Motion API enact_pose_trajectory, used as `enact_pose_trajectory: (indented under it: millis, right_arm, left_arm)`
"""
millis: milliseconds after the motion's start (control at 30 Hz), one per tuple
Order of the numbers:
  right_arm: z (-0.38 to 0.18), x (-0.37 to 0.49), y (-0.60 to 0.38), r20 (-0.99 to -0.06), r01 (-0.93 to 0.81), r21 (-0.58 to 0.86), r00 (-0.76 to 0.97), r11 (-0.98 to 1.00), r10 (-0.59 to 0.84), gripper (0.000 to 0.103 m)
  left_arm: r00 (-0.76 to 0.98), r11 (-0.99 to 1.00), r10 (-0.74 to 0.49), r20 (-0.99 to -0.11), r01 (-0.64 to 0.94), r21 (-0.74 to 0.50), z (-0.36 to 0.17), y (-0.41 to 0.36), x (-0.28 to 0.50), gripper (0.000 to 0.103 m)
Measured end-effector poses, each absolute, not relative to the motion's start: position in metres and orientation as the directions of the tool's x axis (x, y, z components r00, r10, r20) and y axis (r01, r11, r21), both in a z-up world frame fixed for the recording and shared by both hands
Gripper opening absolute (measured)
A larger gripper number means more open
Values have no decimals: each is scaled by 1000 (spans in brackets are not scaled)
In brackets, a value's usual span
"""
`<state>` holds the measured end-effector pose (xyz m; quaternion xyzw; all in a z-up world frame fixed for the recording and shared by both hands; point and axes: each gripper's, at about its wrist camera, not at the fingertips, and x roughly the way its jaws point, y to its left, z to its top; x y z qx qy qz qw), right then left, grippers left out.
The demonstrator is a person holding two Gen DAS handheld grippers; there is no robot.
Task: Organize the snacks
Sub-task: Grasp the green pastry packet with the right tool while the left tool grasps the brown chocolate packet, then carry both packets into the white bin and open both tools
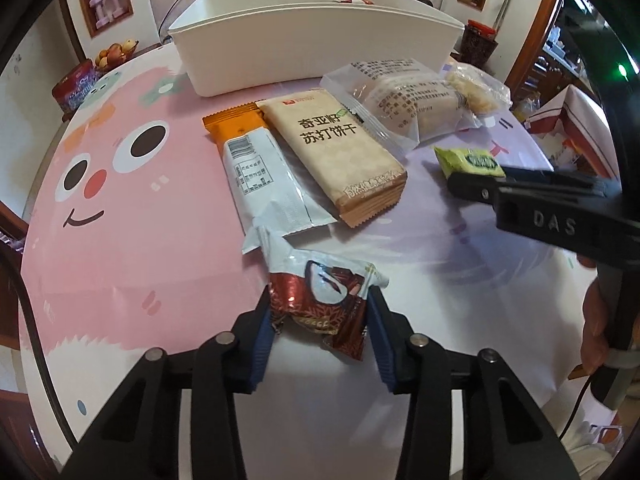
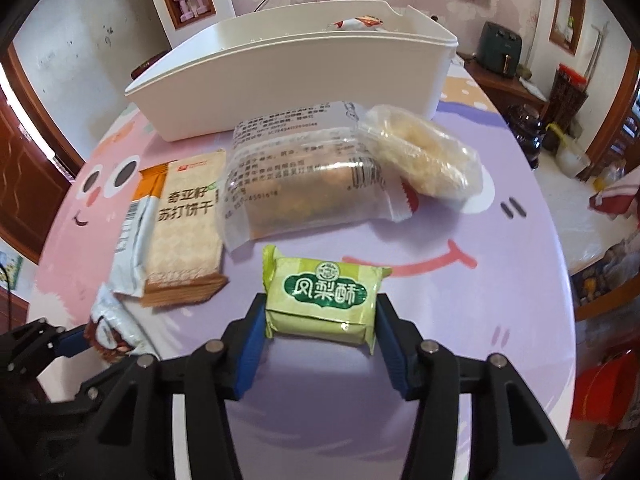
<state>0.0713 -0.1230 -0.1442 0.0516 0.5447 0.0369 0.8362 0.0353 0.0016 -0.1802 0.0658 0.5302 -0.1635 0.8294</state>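
My left gripper (image 1: 318,312) is shut on a red-and-white snack packet (image 1: 320,304), low over the table; the packet also shows in the right wrist view (image 2: 108,332). My right gripper (image 2: 320,312) is shut on a green pineapple-cake packet (image 2: 324,300), seen in the left wrist view (image 1: 468,161) at the right. A white bin (image 1: 312,48) stands at the back, with one wrapper inside (image 2: 358,22). In front of it lie an orange-and-white bar (image 1: 260,172), a beige soda-cracker pack (image 1: 336,152), a clear-wrapped cake (image 2: 304,188) and a clear-wrapped puffed snack (image 2: 424,160).
The round table carries a pink and lilac cartoon cloth (image 1: 132,208). A red tin (image 1: 76,88) and a fruit bowl (image 1: 116,54) stand at its far left edge. A dark jar (image 1: 478,42) stands behind the bin at the right.
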Motion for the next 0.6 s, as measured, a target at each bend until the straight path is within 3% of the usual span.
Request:
enact_pose_trajectory:
  millis: [600]
  right_arm:
    - [-103, 47, -103, -877, -75, 174, 441, 982, 190, 52]
  left_arm:
    - [483, 917, -323, -814, 372, -144, -111, 9, 34, 39]
